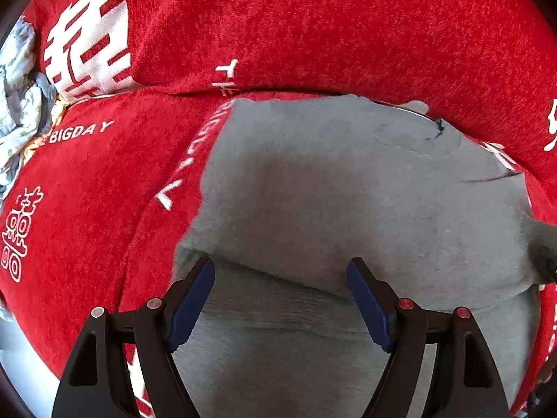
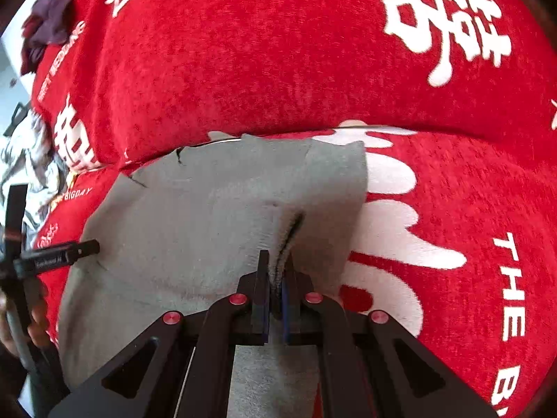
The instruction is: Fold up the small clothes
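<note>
Right tool (image 2: pixel 276 278) at lower centre is clenched on a pinched ridge of the grey garment (image 2: pixel 195 216). Left tool (image 1: pixel 280 299) hangs released above that garment, which lies on the red sofa cover (image 1: pixel 313 28).

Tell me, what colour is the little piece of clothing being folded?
Grey. The small garment shows best in the left wrist view, lying on a red cloth.

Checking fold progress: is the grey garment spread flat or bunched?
Mostly spread flat on the red cloth; the grey garment is bunched only where the right tool pinches a ridge.
</note>
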Available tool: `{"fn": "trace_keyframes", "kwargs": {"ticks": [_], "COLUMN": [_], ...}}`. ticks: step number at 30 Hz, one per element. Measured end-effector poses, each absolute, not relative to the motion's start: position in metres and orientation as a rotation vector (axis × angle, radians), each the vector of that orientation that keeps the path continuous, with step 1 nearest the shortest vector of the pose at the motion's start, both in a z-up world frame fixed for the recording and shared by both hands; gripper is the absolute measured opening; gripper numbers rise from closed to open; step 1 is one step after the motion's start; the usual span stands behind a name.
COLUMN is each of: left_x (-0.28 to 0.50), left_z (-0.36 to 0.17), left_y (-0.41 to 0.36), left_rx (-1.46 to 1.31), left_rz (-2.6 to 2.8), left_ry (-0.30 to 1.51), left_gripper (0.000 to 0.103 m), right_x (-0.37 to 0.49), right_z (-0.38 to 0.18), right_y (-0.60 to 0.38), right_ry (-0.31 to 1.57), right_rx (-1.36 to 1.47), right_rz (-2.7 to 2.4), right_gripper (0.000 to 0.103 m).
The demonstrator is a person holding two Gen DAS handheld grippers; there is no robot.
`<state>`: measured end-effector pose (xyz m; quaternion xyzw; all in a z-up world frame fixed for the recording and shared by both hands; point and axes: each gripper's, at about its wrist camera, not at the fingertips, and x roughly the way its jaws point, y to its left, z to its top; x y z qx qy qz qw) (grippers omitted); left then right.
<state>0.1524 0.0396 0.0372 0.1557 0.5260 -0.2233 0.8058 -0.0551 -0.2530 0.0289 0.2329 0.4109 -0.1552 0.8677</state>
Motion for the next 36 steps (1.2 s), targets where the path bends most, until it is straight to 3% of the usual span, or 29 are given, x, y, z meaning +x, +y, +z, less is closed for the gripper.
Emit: {"fn": "trace_keyframes", "kwargs": {"ticks": [5, 11, 13, 15, 17, 22, 23, 27, 32, 34, 36], "left_x": [0.185, 0.231, 0.232, 0.226, 0.221, 0.228, 0.228, 0.233, 0.232, 0.234, 0.235], "left_z": [0.058, 0.086, 0.087, 0.083, 0.073, 0.01, 0.014, 0.027, 0.019, 0.001, 0.009], "left_y": [0.064, 0.096, 0.087, 0.067, 0.046, 0.031, 0.038, 0.048, 0.018, 0.013, 0.021], "left_rx": [0.229, 0.141, 0.156, 0.211, 0.284, 0.458, 0.413, 0.325, 0.335, 0.39, 0.377], "left_rz": [-0.439, -0.376, -0.388, -0.421, -0.435, -0.303, -0.298, -0.312, -0.402, -0.377, -0.357], "left_ry": [1.098, 1.091, 1.091, 1.074, 1.065, 1.161, 1.141, 1.156, 1.17, 1.183, 1.155], "left_gripper": [0.079, 0.079, 0.079, 0.079, 0.079, 0.084, 0.089, 0.089, 0.089, 0.103, 0.103], "right_x": [-0.055, -0.05, -0.052, -0.057, -0.067, -0.075, -0.072, -0.048, 0.0, 0.005, 0.004], "right_z": [0.037, 0.026, 0.023, 0.025, 0.036, 0.066, 0.069, 0.071, 0.022, 0.005, 0.014], "right_y": [-0.256, -0.258, -0.264, -0.269, -0.271, -0.265, -0.261, -0.238, -0.241, -0.251, -0.251], "right_ry": [0.808, 0.872, 0.874, 0.86, 0.811, 0.733, 0.733, 0.758, 0.921, 0.954, 0.957], "right_rx": [0.511, 0.489, 0.525, 0.547, 0.529, 0.462, 0.441, 0.37, 0.404, 0.437, 0.428], "right_rz": [-0.321, -0.35, -0.373, -0.412, -0.5, -0.521, -0.496, -0.338, -0.253, -0.283, -0.308], "right_gripper": [0.005, 0.007, 0.018, 0.061, 0.077, 0.077, 0.077, 0.079, 0.079, 0.079, 0.079]}}
